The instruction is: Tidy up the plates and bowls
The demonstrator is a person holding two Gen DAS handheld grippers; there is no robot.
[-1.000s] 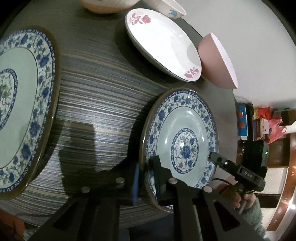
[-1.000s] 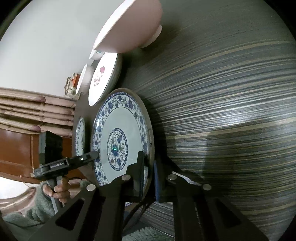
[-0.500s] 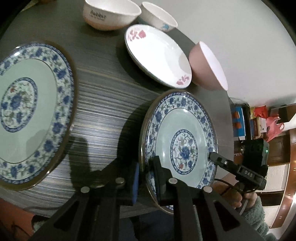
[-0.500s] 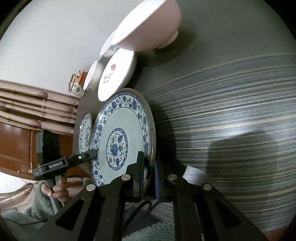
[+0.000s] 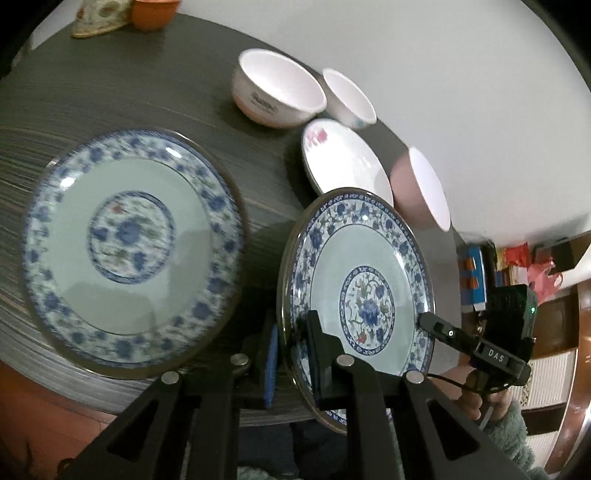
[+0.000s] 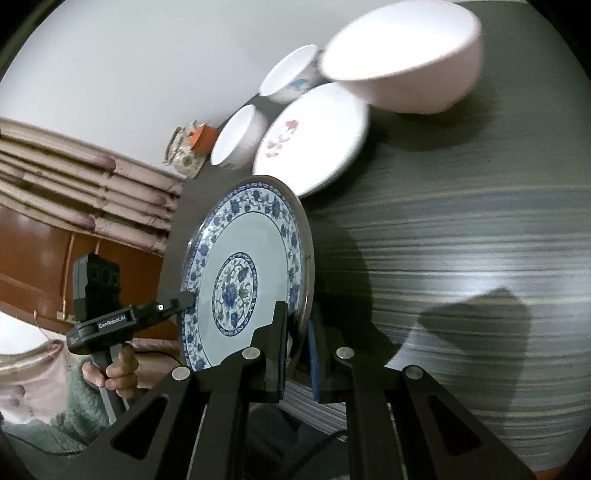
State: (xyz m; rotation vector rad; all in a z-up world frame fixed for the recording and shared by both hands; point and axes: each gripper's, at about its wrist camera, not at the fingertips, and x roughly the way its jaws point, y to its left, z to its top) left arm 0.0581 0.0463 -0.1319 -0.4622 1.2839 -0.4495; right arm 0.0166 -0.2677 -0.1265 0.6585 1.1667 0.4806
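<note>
Both grippers gripped the same blue-patterned plate (image 5: 364, 295) by its rim from opposite sides. The left gripper (image 5: 291, 363) was pinched narrow on the near edge, one pad on the face and the other behind the rim, where contact was hidden by the plate itself. The right gripper (image 6: 297, 354) was clamped likewise on the opposite rim, its outer pad mostly covered by the plate's edge. The plate stood tilted up off the dark striped table (image 6: 461, 258); whether its low edge touched the tabletop could not be told, since the fingers and their mounts blocked it. Seen from the left gripper, a second blue-patterned plate (image 5: 129, 251) lay flat to the left, smeared by motion blur. Ahead and beyond the held plate sat a white plate with pink flowers (image 5: 343, 166), partly overlapped by the held plate's far rim, with a pink bowl (image 5: 421, 188) just to its right, blurred. Farther ahead stood a white bowl with lettering (image 5: 277, 92), the lettering unreadable, and a smaller white bowl (image 5: 349, 98) beside it. An orange pot (image 5: 153, 13) at the far table edge was cut off by the frame. A person's hand (image 6: 114, 373) held the left gripper's handle, the sleeve only partly visible.
</note>
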